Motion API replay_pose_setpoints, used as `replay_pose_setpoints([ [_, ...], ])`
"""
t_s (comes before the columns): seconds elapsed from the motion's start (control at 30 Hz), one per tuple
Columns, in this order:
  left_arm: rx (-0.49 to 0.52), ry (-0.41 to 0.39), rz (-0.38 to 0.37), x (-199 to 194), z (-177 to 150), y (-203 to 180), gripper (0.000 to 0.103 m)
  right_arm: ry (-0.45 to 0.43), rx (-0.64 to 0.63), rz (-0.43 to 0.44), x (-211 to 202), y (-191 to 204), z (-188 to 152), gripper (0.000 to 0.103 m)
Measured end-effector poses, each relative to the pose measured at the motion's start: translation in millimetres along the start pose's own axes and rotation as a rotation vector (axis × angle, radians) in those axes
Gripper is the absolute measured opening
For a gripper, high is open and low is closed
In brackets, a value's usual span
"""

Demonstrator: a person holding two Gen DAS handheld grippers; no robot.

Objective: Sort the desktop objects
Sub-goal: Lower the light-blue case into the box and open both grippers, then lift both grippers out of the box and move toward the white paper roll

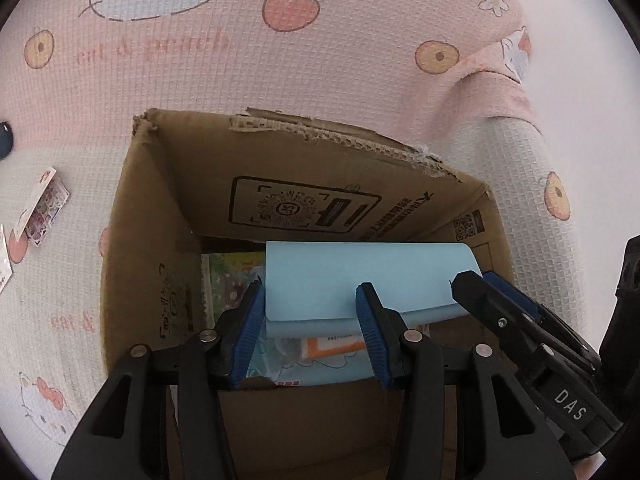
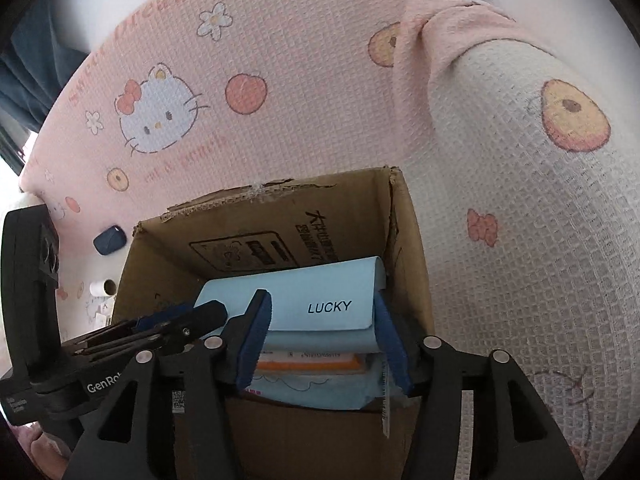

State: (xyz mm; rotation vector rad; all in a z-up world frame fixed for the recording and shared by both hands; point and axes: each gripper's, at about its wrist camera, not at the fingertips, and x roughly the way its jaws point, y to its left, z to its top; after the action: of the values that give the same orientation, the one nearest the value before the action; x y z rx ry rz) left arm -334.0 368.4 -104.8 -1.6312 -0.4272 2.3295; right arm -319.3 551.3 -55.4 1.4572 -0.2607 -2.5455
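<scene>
An open cardboard box (image 1: 304,196) stands on a pink and white cartoon-print cloth; it also shows in the right wrist view (image 2: 280,248). Inside it a light blue pouch marked LUCKY (image 1: 360,280) (image 2: 320,304) lies on top of an orange-edged item (image 2: 308,364) and a blue printed pack (image 1: 312,368). My left gripper (image 1: 310,304) is open above the box with the pouch's near edge between its fingers. My right gripper (image 2: 322,322) is open around the pouch's right part; whether its pads touch is unclear. Each gripper shows at the other view's edge.
On the cloth to the left lie small sticker cards (image 1: 42,204), a dark blue oval object (image 2: 110,240) and a small white roll (image 2: 102,288). A picture book (image 1: 232,280) lies at the box's bottom left. The cloth folds up at the far right.
</scene>
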Motion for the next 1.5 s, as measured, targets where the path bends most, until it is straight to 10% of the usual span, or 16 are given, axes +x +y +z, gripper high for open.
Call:
replay_pose_setpoints([
  [0.33,0.053,-0.101,-0.052,-37,1,-13,0.052,-0.095,-0.049,0.074,-37,15,10,0.072],
  [0.9,0.042,-0.094,-0.085,-81,-17,-6,0.052,-0.026,0.023,0.002,-64,26,-14,0.06],
  [1.5,0.055,-0.168,-0.126,-216,-115,113,0.053,-0.063,-0.139,-0.059,-146,198,-112,0.06],
])
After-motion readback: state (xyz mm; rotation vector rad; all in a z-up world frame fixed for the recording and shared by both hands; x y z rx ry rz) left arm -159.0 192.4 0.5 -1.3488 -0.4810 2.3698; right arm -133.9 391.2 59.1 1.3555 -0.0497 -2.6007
